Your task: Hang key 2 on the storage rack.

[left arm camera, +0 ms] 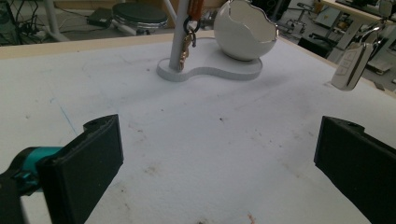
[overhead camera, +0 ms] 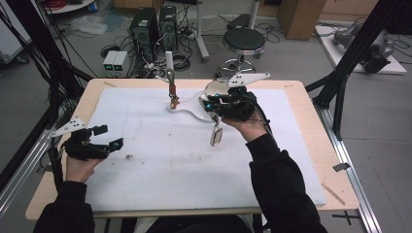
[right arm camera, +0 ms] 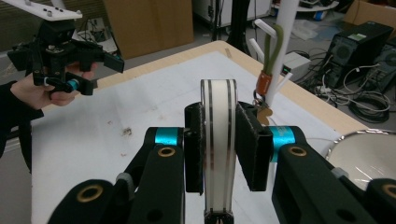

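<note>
My right hand-held gripper (right arm camera: 219,149) is raised over the desk (overhead camera: 311,145), clenched on a flat white-and-silver key fob (right arm camera: 218,154) hanging edge-on beside the white stand (overhead camera: 184,109). My left hand-held gripper (overhead camera: 104,137) hovers low, jaws released wide.

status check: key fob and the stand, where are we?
Done: the right gripper is shut on the key fob, held above the white mat. One set of keys already hangs on the stand. In hand: the fob is near the stand's bowl, not yet on a peg or in the bowl. Left: placing it, probably there. The left gripper is open, idle.
</note>
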`<state>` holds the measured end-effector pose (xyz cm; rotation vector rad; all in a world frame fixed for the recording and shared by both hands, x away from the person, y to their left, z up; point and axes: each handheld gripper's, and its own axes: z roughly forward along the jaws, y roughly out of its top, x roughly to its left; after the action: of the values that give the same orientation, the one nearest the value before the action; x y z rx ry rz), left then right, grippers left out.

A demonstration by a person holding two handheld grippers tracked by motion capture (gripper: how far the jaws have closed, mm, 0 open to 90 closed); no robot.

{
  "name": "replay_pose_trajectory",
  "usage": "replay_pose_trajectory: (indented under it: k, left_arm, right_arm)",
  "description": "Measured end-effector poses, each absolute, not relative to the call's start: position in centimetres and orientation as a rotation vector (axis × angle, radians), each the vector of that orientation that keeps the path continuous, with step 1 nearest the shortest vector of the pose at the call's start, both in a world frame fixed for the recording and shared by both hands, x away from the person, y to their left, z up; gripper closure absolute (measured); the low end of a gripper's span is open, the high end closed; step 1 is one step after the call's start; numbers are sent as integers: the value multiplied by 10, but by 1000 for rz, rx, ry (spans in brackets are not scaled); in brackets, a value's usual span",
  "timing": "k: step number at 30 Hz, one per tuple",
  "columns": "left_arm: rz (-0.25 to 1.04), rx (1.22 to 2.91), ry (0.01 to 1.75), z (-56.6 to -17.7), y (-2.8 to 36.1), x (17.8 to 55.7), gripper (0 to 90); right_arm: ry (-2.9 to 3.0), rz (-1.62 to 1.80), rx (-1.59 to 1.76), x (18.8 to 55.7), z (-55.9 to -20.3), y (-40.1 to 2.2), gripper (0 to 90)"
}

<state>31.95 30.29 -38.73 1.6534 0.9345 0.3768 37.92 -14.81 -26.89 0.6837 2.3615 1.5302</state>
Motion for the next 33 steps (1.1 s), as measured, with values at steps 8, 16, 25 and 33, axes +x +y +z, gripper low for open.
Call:
replay_pose_trajectory:
  k: [8,16,25,33]
  left_arm:
    - [362,1668,903,-375,291,326,18]
    - [329,1681,850,-358,270,337,18]
    - [287,1677,768,-336,238,346,17]
    - [213,1680,683,-325,205,350,18]
  right_arm:
    - [2368,1564,650,380,-266,-130,737]
    - [2370,1579,608,379,-260,-117,737]
    - [2379,1607,571,378,-258,-102,737]
    - [2419,1648,519,377,-257,-77,737]
